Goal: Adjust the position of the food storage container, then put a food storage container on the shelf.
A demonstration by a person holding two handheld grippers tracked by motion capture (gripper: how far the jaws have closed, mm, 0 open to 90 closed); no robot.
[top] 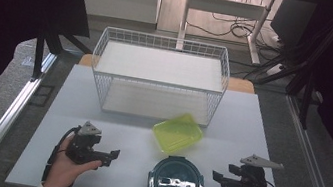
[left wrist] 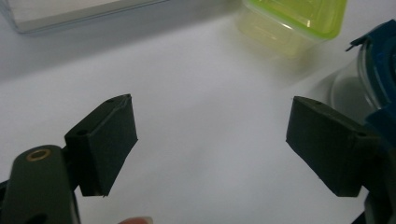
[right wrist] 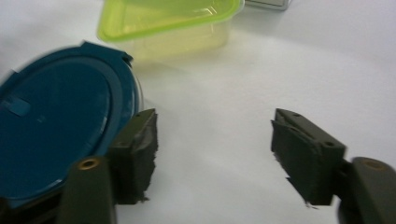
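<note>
A round container with a dark blue lid (top: 176,183) (right wrist: 56,140) sits near the table's front edge, between my two hands. Just behind it lies a rectangular yellow-green lidded container (top: 178,133) (left wrist: 294,23) (right wrist: 168,23). My left gripper (top: 114,156) (left wrist: 210,144) rests to the left of the round container, open, with bare table between its jaws. My right gripper (top: 216,177) (right wrist: 215,154) is to the right of the blue lid, open and empty; its left jaw stands close beside the lid's rim.
A white wire basket with two shelves (top: 159,78) stands at the back of the white table (top: 115,116). A metal rail (top: 9,114) runs along the left side, a desk frame and cables (top: 236,23) lie beyond the table.
</note>
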